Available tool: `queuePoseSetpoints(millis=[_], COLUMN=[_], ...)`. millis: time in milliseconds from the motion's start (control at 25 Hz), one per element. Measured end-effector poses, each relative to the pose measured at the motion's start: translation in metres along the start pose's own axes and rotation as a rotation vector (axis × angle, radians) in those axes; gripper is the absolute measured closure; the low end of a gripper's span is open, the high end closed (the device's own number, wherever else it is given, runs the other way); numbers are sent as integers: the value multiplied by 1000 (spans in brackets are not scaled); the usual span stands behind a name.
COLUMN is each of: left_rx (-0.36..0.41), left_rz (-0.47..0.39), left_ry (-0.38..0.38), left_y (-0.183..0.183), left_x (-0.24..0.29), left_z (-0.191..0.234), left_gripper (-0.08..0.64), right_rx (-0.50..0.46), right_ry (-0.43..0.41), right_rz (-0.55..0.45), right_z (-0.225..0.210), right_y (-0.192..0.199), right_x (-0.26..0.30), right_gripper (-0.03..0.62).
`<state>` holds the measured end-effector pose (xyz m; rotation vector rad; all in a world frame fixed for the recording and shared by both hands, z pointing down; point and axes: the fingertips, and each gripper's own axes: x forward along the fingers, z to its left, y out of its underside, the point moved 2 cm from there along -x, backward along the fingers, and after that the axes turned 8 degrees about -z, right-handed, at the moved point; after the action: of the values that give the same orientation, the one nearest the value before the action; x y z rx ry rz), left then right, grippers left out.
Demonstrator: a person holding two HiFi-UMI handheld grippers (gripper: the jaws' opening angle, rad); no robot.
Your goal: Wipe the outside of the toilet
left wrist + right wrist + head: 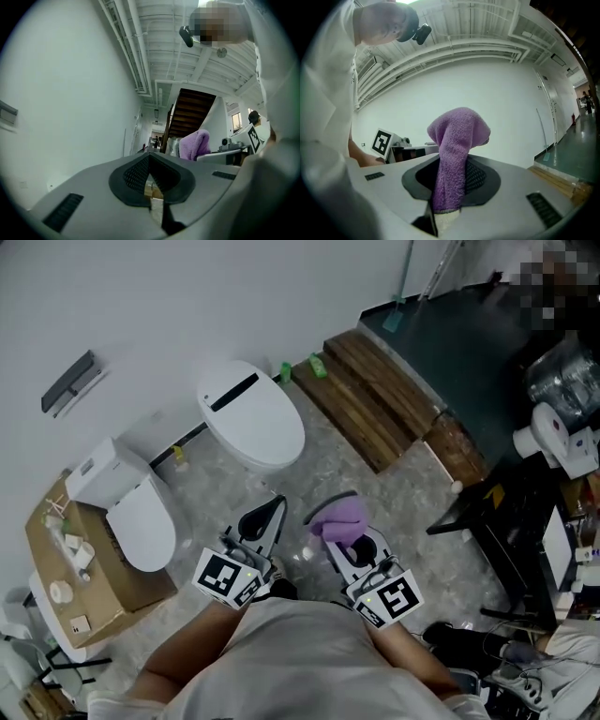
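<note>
I'm holding the right gripper point(345, 542) just short of the closed-lid toilet point(253, 418), its fingers clamping the purple cloth point(457, 154). The left gripper point(270, 512), slightly nearer that toilet, is showing its fingers together, empty.

Head view was evenly lit by soft overhead light, no hard shadows. White wall point(187, 296) & toilet point(253, 423) lid were nr blown out; right side stayed dim & murky. Mosaic patch sat at top-right corner. Both gripper views were fisheye w/ black vignette at edges, straight lines bent. Left gripper view had a greenish cast, close foreground soft. Right gripper view showed the purple cloth point(457, 154) sharp, w/ glare at top edge.
</note>
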<state>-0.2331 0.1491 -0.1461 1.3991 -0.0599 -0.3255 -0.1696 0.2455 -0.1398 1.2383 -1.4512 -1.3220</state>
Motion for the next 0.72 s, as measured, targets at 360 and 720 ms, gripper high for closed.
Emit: queuePoseSetpoints(millis=[360, 720], left_rx=[7, 52], left_rz=[-11, -47], left_ry=[-16, -182], left_y=[-1, 3], left_x=[41, 117], left_z=[31, 51], left_gripper=[565, 563], right_rx=[-23, -45], right_ry=[-49, -211], right_rz=[0, -10], right_z=[-41, -161], right_y=[-11, -31], right_x=[32, 64], right_gripper=[492, 492])
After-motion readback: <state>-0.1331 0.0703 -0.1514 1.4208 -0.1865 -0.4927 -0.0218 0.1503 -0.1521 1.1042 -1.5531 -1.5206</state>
